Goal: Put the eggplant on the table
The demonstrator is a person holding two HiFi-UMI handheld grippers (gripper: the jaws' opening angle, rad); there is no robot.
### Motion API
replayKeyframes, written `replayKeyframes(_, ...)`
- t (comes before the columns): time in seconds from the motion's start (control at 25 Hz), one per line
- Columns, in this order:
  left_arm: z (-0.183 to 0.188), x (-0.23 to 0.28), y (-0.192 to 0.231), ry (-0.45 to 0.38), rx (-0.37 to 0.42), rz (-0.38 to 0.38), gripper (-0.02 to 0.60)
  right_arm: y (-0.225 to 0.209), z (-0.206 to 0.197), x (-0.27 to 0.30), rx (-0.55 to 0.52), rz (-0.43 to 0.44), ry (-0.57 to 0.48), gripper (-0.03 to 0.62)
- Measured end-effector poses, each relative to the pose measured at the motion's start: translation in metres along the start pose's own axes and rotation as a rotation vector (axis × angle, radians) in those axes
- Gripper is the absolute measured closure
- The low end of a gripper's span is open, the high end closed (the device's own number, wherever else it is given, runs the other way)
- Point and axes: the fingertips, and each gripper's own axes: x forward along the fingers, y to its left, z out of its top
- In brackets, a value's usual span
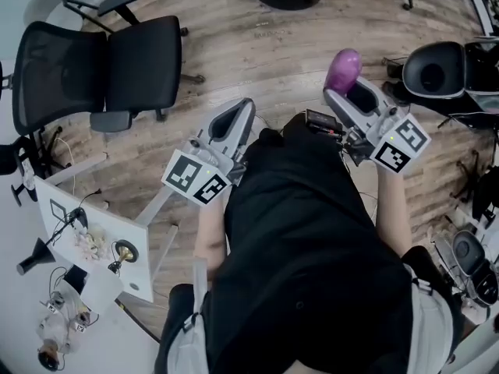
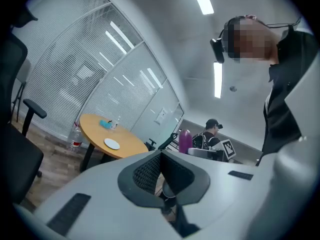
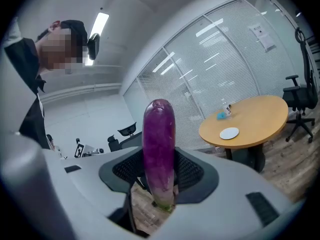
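Observation:
A purple eggplant point(image 1: 343, 68) stands upright between the pads of my right gripper point(image 1: 352, 92), which is shut on its lower end. In the right gripper view the eggplant point(image 3: 159, 149) rises in front of the jaws, stem end down, and the round wooden table point(image 3: 250, 119) stands off to the right beyond it. My left gripper point(image 1: 244, 107) is held beside the body, apart from the eggplant; its pads meet with nothing between them point(image 2: 160, 171). The left gripper view shows the same table point(image 2: 107, 134) ahead at the left and the eggplant point(image 2: 185, 140) to the right.
On the table lie a white plate point(image 3: 229, 133) and a small blue thing point(image 3: 220, 115). A black office chair point(image 1: 117, 61) stands at the left, a white desk point(image 1: 93, 248) with small parts below it. Dark equipment point(image 1: 437, 68) sits on the floor at the right.

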Motion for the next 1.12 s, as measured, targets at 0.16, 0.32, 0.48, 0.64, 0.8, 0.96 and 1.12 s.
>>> replayKeyframes(0.16, -0.003, 0.007, -0.005, 0.023, 0.010, 0.002, 0.571, -0.010, 0.001, -0.008, 0.019, -0.025, 0.007, 0.393)
replayKeyframes(0.32, -0.007, 0.011, -0.002, 0.064, 0.026, 0.024, 0.571, -0.016, 0.005, -0.004, 0.044, -0.013, 0.017, 0.393)
replayKeyframes(0.48, -0.005, 0.025, 0.005, 0.069, 0.014, 0.058, 0.571, -0.029, 0.014, 0.005, 0.041, 0.012, 0.023, 0.393)
replayKeyframes(0.64, -0.003, 0.061, 0.014, 0.075, 0.017, 0.099, 0.571, -0.057, 0.031, 0.005, 0.027, 0.038, 0.025, 0.393)
replayKeyframes(0.8, 0.004, 0.107, 0.015, 0.083, 0.033, 0.107, 0.571, -0.098, 0.056, 0.004, 0.042, 0.034, -0.001, 0.393)
replayKeyframes(0.96, 0.019, 0.158, 0.016, 0.062, 0.032, 0.120, 0.571, -0.144, 0.084, 0.002, 0.022, 0.022, -0.009, 0.393)
replayKeyframes(1.12, 0.027, 0.207, 0.015, 0.063, 0.043, 0.113, 0.571, -0.193, 0.108, -0.003, 0.050, 0.008, -0.042, 0.393)
